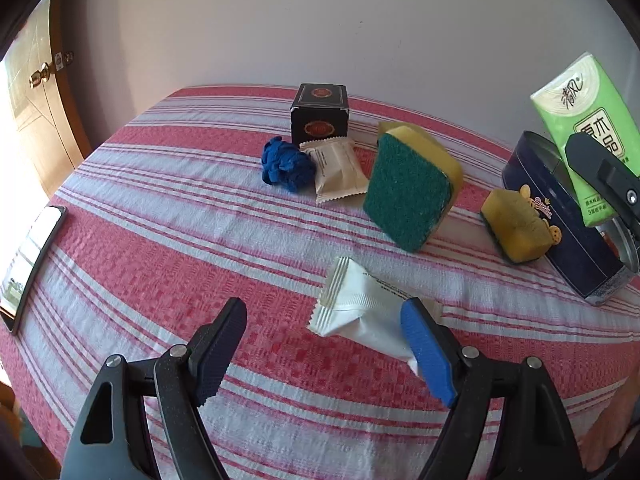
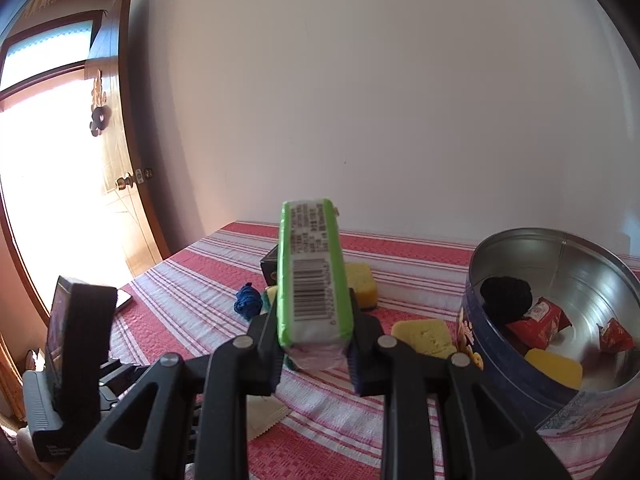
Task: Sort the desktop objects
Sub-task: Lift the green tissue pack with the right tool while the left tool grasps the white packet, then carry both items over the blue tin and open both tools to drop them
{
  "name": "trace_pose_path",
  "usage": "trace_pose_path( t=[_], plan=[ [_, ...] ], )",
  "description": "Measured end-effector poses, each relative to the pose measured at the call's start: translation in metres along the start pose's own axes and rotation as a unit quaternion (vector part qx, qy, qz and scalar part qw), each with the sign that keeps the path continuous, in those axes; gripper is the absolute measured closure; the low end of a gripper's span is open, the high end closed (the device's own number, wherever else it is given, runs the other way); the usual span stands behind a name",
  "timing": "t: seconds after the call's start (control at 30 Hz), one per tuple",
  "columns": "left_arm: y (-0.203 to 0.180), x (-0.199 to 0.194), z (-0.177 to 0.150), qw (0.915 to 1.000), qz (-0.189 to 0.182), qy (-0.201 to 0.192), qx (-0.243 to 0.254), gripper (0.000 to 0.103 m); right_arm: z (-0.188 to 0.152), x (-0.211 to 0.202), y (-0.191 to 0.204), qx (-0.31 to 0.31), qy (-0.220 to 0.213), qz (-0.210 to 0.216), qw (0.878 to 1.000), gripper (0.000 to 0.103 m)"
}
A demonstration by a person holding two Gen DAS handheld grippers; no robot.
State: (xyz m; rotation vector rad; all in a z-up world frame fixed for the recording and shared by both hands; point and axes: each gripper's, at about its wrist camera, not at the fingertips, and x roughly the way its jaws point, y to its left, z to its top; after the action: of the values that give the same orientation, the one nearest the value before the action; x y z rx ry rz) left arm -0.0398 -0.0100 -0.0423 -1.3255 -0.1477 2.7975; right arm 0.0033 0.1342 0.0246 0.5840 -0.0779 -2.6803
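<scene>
1. The desk (image 1: 160, 264), under a red and white striped cloth, lies below both pairs of tongs.
2. The round tin (image 2: 568, 364) stands to the right of the right tongs, holding red packets (image 2: 540, 320), a black lump and a yellow sponge.
3. The big sponge (image 1: 408, 188), green side showing, leans tilted ahead of the left tongs, near a smaller sponge (image 1: 516, 228) that touches the tin.
4. The right tongs (image 2: 316, 354) are clamped on a green tissue pack (image 2: 314, 276), held upright above the desk.
5. The left tongs (image 1: 324, 344) stand wide apart, nothing between them; a white sachet (image 1: 360, 312) lies just beside the blue pad.
</scene>
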Motion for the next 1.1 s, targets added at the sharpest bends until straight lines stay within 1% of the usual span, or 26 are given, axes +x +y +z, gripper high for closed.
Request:
trace_pose_path(
  t=[0.1,0.13,0.17,0.23,0.3,0.33,0.37,0.4,0.47,0.5,0.53,0.57,0.67,0.77,0.9,1.0,1.1],
  plan=[
    [-0.009,0.011,0.005,0.9998,0.009,0.017,-0.002,0.022,0.0,-0.002,-0.006,0.009,-0.002,0.001,1.0,0.078],
    [-0.011,0.016,0.007,0.9997,0.005,0.025,-0.005,0.022,-0.001,-0.007,-0.012,0.014,-0.003,0.001,1.0,0.078],
    [-0.013,0.019,0.007,0.9997,0.008,0.022,-0.003,0.019,-0.001,-0.007,-0.014,0.02,-0.003,0.002,1.0,0.078],
    [-0.016,0.023,0.007,0.9997,0.023,0.011,0.001,0.019,0.0,-0.009,-0.019,0.032,-0.004,0.004,0.999,0.078],
    [-0.017,0.023,0.006,0.9997,0.025,0.002,0.006,0.021,0.0,-0.009,-0.022,0.038,-0.005,0.002,0.999,0.078],
    [-0.016,0.021,0.005,0.9998,0.017,-0.004,0.006,0.036,0.0,-0.01,-0.022,0.038,-0.006,0.0,0.999,0.078],
    [-0.016,0.02,0.005,0.9998,0.013,-0.006,0.013,0.045,0.0,-0.01,-0.022,0.038,-0.006,-0.001,0.999,0.078],
    [-0.015,0.019,0.004,0.9997,0.007,-0.005,0.022,0.045,0.0,-0.01,-0.022,0.038,-0.005,0.0,0.999,0.078],
    [-0.01,0.017,0.004,0.9996,-0.005,-0.005,0.028,0.054,0.0,-0.01,-0.02,0.035,-0.005,-0.001,0.999,0.078],
    [-0.007,0.016,0.003,0.9995,-0.015,-0.007,0.025,0.055,0.0,-0.01,-0.019,0.032,-0.006,-0.003,0.999,0.078],
    [-0.002,0.015,0.002,0.9994,-0.029,-0.008,0.018,0.059,0.0,-0.01,-0.018,0.028,-0.008,-0.006,1.0,0.078],
    [0.0,0.015,0.003,0.9989,-0.045,-0.009,0.009,0.069,-0.001,-0.01,-0.018,0.026,-0.009,-0.01,1.0,0.078],
    [0.012,0.012,0.001,0.9965,-0.081,-0.015,-0.017,0.07,-0.001,-0.01,-0.022,0.029,-0.01,-0.018,0.999,0.078],
    [0.016,0.004,-0.001,0.9946,-0.094,-0.036,-0.025,0.076,-0.002,-0.009,-0.027,0.04,-0.007,-0.024,0.999,0.078],
    [0.013,-0.012,-0.002,0.9947,-0.072,-0.073,-0.009,0.08,-0.003,-0.009,-0.03,0.043,-0.008,-0.028,0.999,0.078],
    [0.01,-0.021,0.002,0.9933,-0.075,-0.087,-0.003,0.08,-0.004,-0.011,-0.031,0.044,-0.011,-0.032,0.998,0.078],
    [0.006,-0.026,0.005,0.9923,-0.068,-0.103,0.006,0.08,-0.006,-0.014,-0.034,0.048,-0.011,-0.034,0.998,0.078]
  ],
)
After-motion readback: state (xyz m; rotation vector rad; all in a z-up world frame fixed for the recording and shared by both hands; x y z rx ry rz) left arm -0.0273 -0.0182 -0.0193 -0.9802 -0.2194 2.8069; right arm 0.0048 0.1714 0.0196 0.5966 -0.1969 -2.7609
